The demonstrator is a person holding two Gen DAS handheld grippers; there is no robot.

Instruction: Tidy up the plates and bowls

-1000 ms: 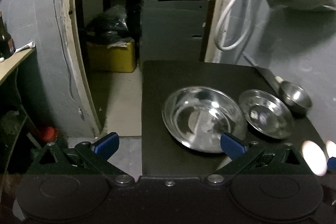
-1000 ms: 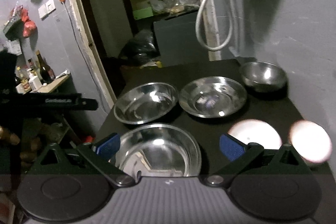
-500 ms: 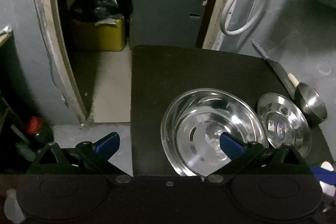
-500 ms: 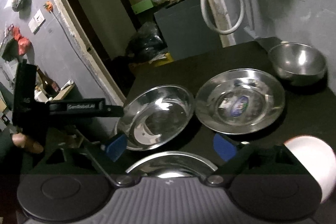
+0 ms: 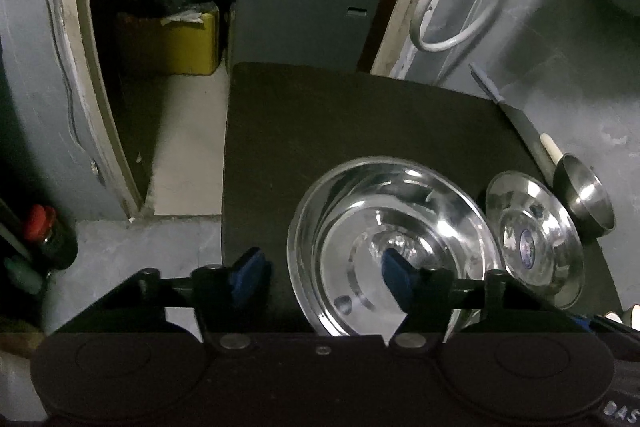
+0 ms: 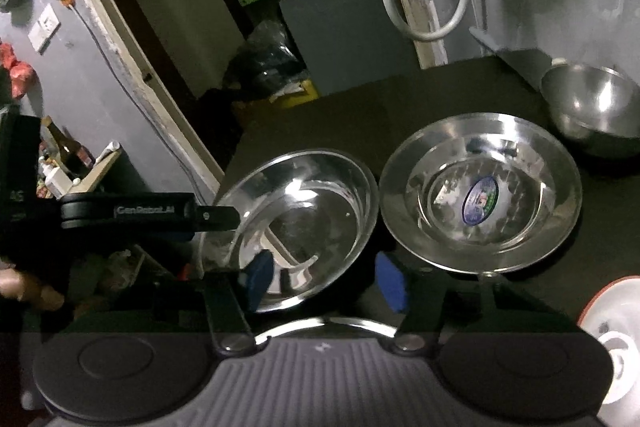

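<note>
A large steel plate (image 5: pixel 384 227) lies near the left edge of the black table (image 5: pixel 320 115); it also shows in the right wrist view (image 6: pixel 304 211). My left gripper (image 5: pixel 320 273) is open and straddles its near-left rim, one blue pad inside the plate, one outside. The left gripper also shows in the right wrist view (image 6: pixel 224 217) at the plate's left rim. A stickered steel plate (image 6: pixel 480 191) lies to the right, a steel bowl (image 6: pixel 592 107) beyond it. My right gripper (image 6: pixel 324 279) is open and empty above another steel plate's rim (image 6: pixel 320 323).
A white dish (image 6: pixel 612 339) sits at the table's near right. A knife (image 5: pixel 516 123) lies along the right wall. A white hose (image 6: pixel 420 7) hangs on the wall. Left of the table the floor drops away, with a shelf of bottles (image 6: pixel 68 155).
Both grippers have moved forward and lower over the table. My left gripper's pads have narrowed and now straddle the large plate's rim. The right gripper's pads have narrowed too.
</note>
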